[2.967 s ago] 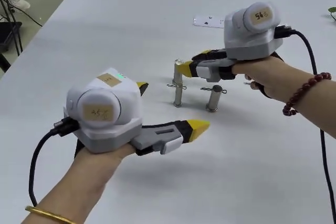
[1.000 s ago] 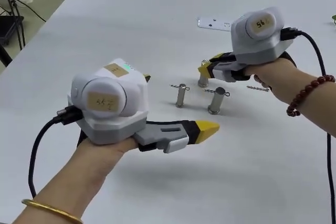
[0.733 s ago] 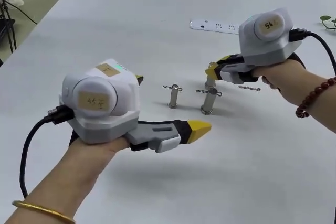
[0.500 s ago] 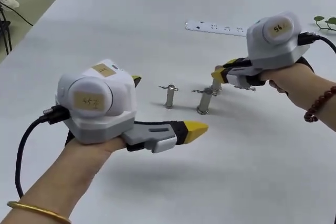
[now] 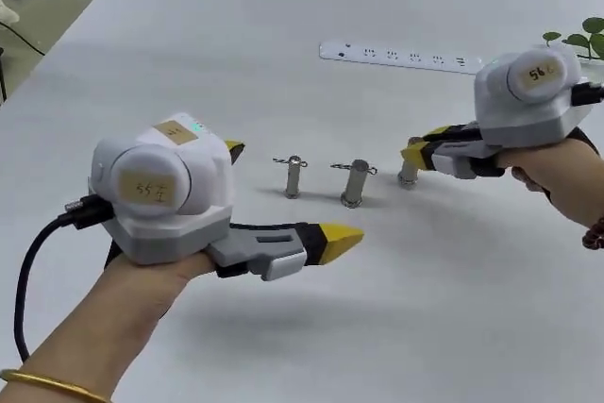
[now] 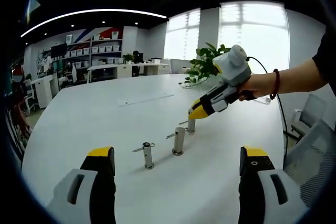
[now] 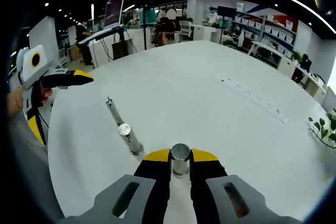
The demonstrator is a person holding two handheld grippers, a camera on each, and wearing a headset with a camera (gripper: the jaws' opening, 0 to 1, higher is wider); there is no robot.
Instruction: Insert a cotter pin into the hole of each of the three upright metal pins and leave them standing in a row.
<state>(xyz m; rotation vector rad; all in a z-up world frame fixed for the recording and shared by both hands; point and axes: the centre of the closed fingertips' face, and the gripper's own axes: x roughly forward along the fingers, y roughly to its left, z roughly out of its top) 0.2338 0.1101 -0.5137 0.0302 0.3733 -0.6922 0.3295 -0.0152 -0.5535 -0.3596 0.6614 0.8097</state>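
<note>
Right hand-held gripper is gripping the third pin, with its yellow-tipped jaws closing together on either side of the pin's upper part. In the head view this pin is standing upright at the right end of the row on the white tabletop. I cannot tell whether a cotter pin is sitting in it.

Left hand-held gripper is hovering above the tabletop on the near side of the row. Its jaws are spreading wide apart and gripping nothing. In the left gripper view, all three pins are showing between the two jaws, well ahead of them.

The first pin is standing upright at the left end of the row, with a cotter pin passing through its head and sticking out to the left. The middle pin is standing just beside it, carrying its own cotter pin the same way. The pins are standing near one another without touching.

A white power strip is lying well beyond the row, and green leaves are showing at the far right edge.
</note>
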